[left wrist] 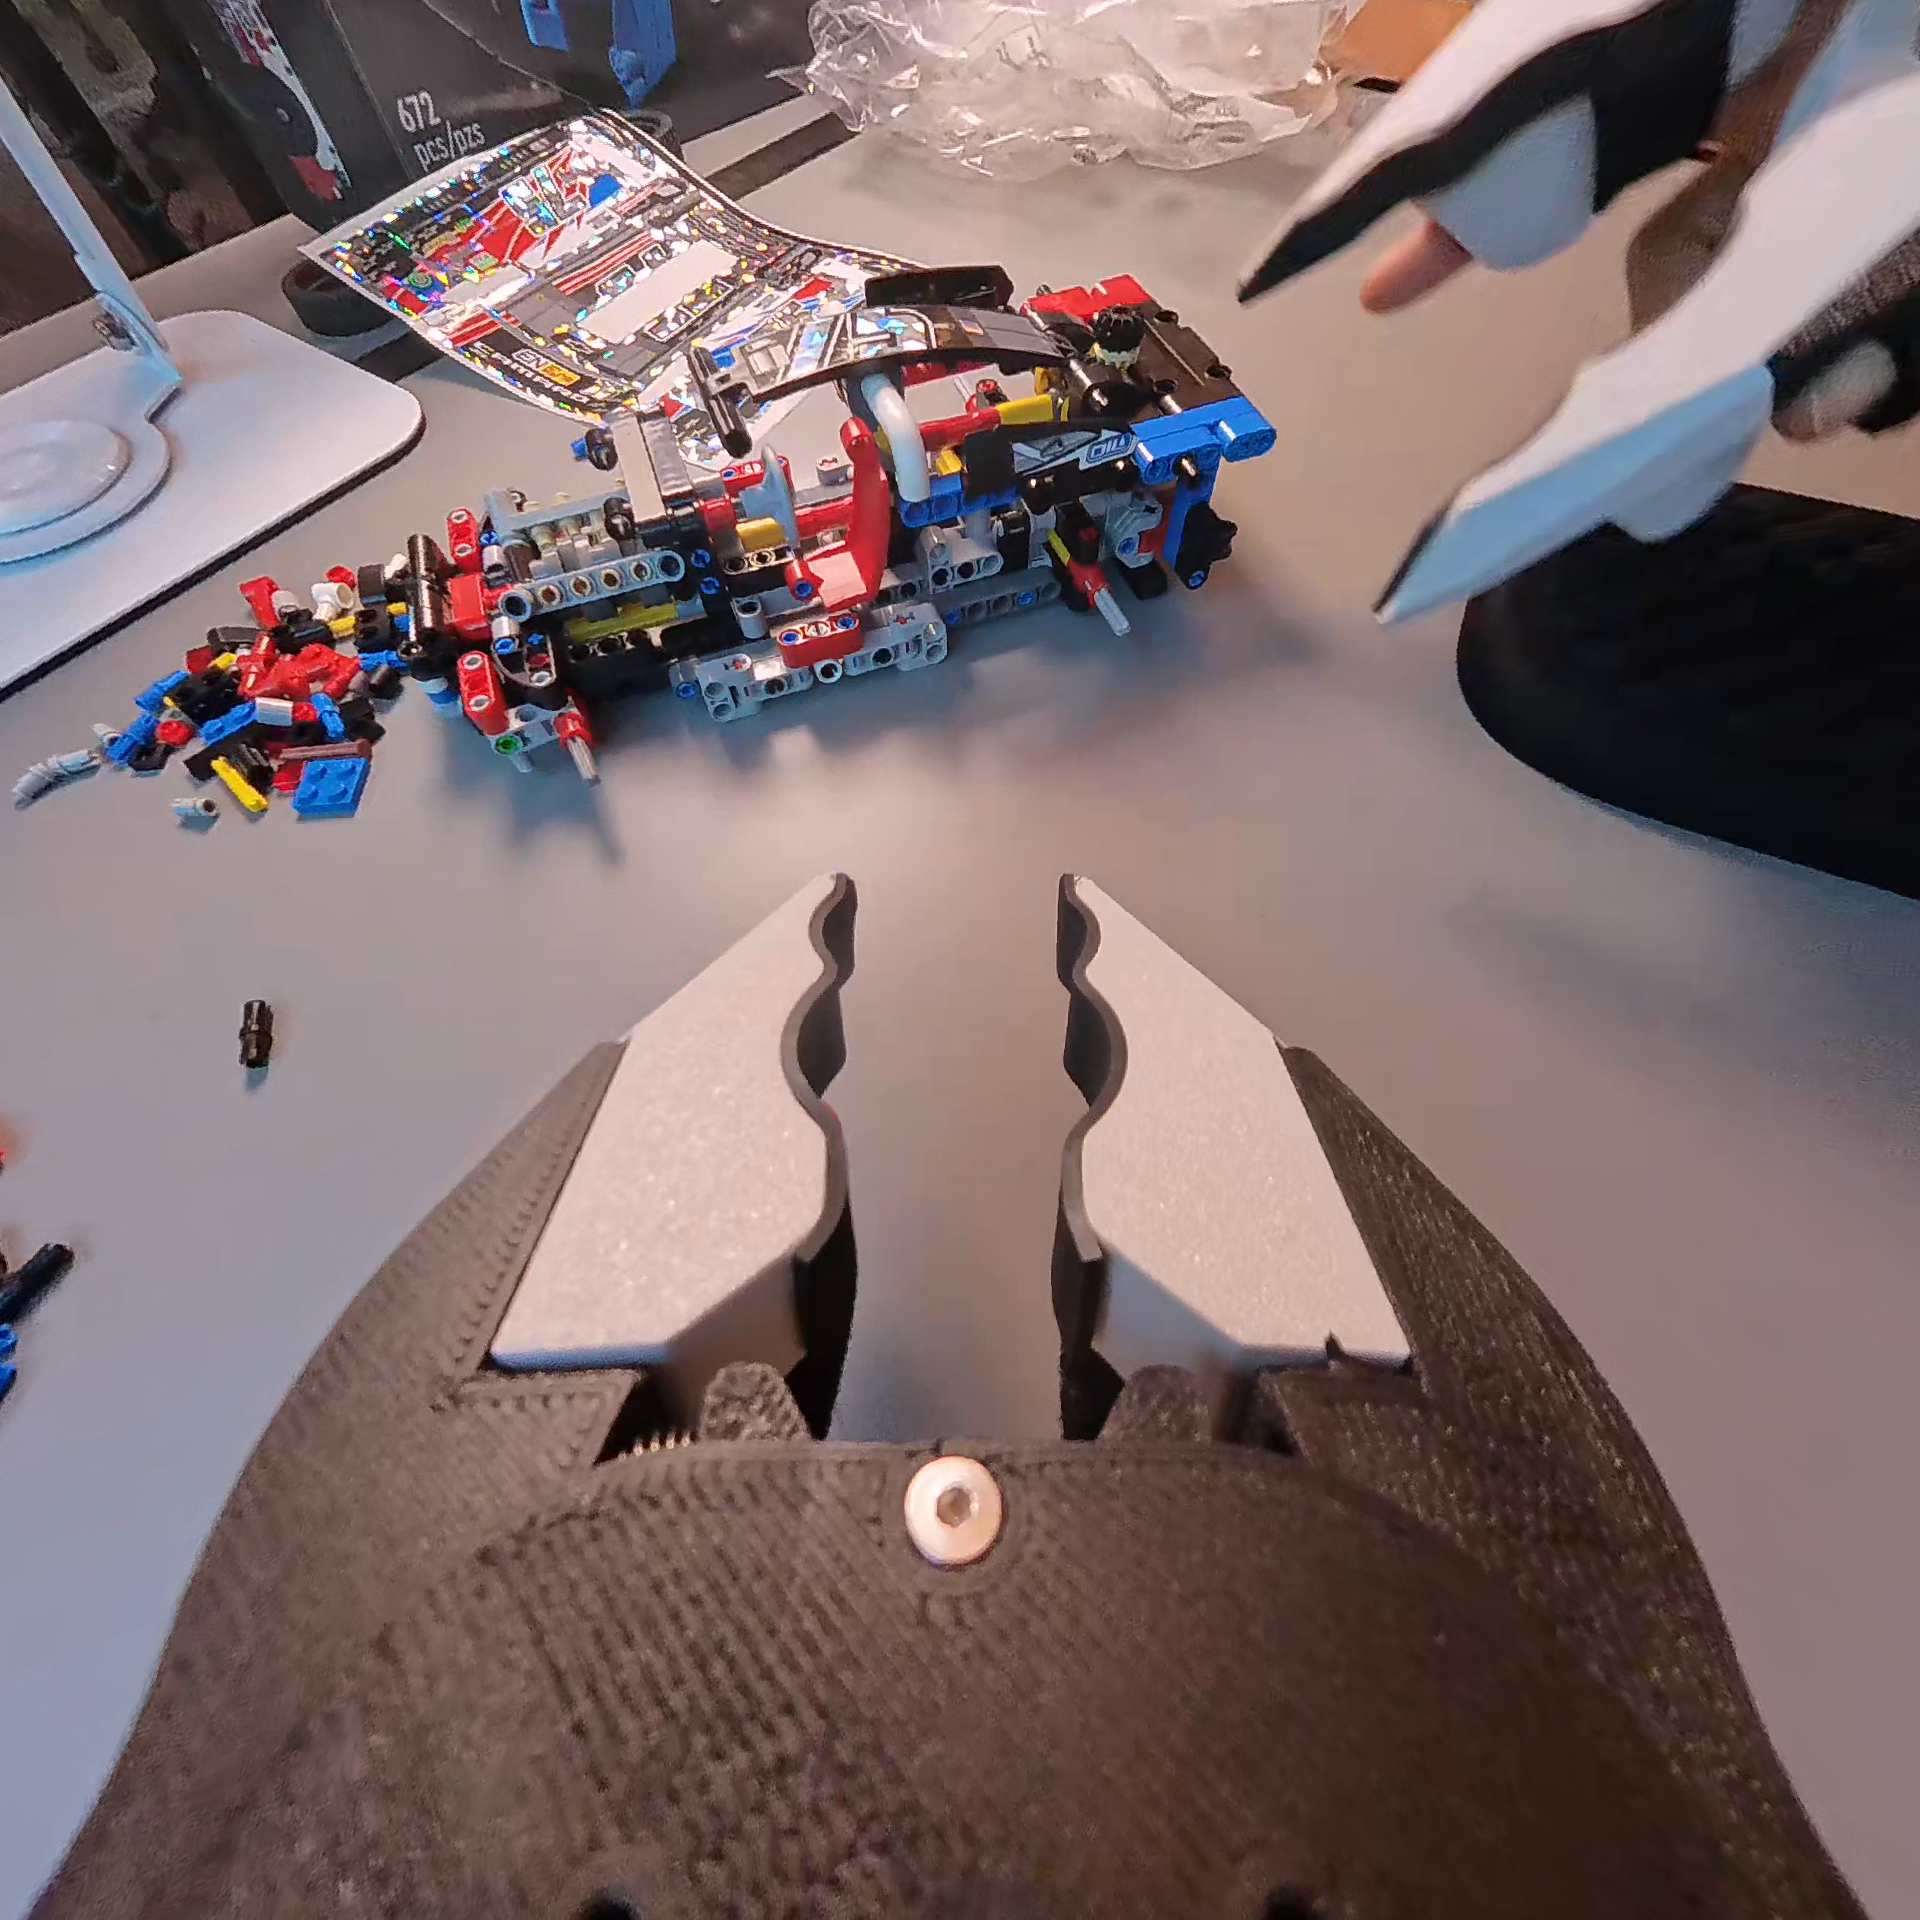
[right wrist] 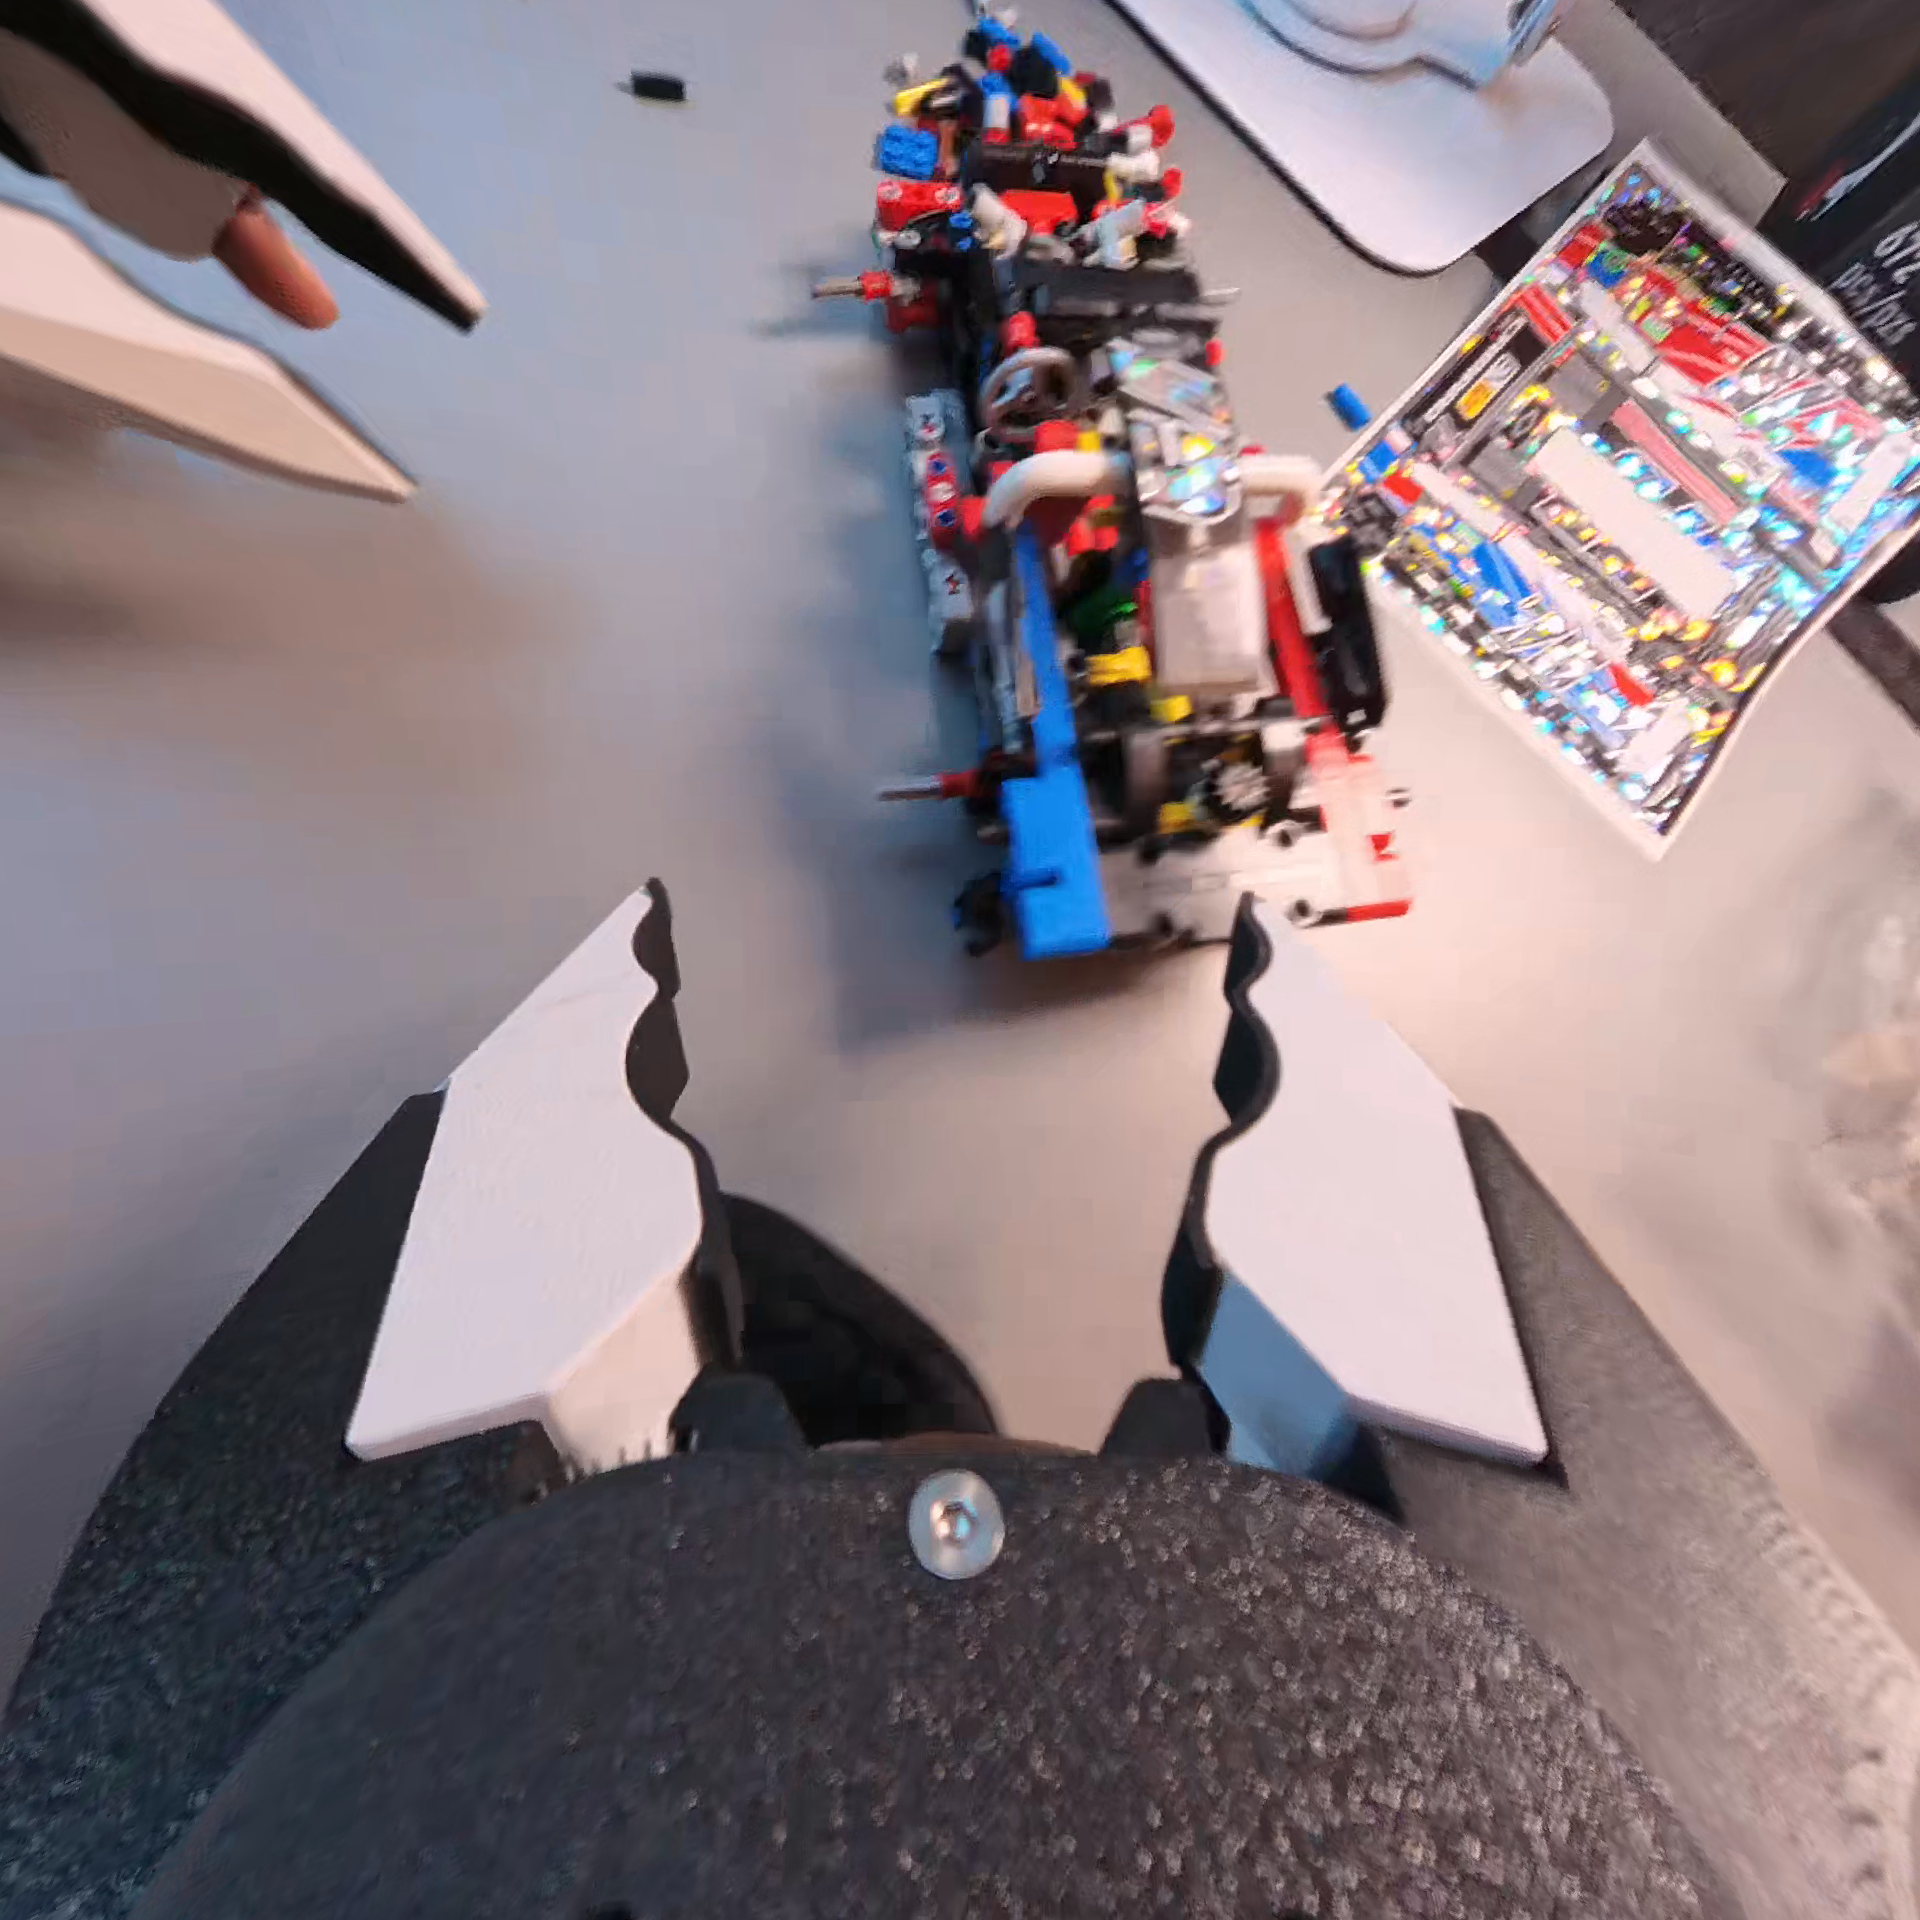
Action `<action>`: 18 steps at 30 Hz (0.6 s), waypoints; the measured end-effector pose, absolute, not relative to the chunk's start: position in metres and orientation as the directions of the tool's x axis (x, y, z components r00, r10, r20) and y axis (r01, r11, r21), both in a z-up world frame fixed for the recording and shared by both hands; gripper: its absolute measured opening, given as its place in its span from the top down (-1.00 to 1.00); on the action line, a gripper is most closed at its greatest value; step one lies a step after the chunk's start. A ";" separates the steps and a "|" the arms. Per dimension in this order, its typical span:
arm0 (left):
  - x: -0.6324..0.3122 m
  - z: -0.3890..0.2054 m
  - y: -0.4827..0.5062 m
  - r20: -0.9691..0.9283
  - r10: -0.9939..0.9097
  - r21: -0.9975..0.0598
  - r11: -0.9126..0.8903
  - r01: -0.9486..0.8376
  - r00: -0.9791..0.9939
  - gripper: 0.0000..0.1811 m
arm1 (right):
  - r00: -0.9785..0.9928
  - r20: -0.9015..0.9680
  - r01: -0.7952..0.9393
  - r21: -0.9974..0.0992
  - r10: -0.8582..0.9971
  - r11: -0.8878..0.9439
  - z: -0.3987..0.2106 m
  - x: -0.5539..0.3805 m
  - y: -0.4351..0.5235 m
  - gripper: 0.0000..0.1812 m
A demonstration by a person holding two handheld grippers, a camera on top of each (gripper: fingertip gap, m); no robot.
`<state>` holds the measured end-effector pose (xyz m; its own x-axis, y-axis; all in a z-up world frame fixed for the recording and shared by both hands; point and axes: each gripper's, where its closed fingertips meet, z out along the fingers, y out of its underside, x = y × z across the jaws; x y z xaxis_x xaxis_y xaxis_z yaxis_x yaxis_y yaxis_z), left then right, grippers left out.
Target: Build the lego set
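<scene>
A part-built Lego car in red, blue, black and grey lies on the grey table; it also shows in the right wrist view. A pile of loose small pieces lies at its left end, seen too in the right wrist view. My left gripper is open and empty, short of the car's near side. My right gripper is wide open and empty, just short of the car's blue end. Each gripper shows blurred in the other's view: the right, the left.
A shiny sticker sheet lies behind the car. A lone black pin lies left of my left gripper. A white stand base, a dark box, a clear plastic bag and a black mat ring the table. From the left gripper's tips to the white stand base is close to 35 centimeters. It is also in sight in the right wrist view.
</scene>
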<state>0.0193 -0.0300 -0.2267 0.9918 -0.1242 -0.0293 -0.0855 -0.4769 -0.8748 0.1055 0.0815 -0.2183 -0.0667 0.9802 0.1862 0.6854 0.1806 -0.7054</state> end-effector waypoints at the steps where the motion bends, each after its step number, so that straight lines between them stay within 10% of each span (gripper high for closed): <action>1: 0.019 -0.228 -0.030 -0.031 -0.123 -0.874 -0.478 -0.087 0.992 0.59 | -0.076 0.205 0.681 -0.704 0.976 0.201 -0.214 0.097 0.099 -0.19; 4: 0.017 -0.228 -0.031 -0.041 -0.117 -0.874 -0.477 -0.092 0.992 0.59 | -0.162 0.148 0.773 -0.595 0.976 0.219 -0.234 0.078 0.132 -0.46; 18: 0.017 -0.218 -0.036 0.010 -0.145 -0.899 -0.435 -0.055 0.989 0.61 | -0.464 0.115 0.737 -0.501 0.879 0.454 -0.259 0.122 0.073 -0.36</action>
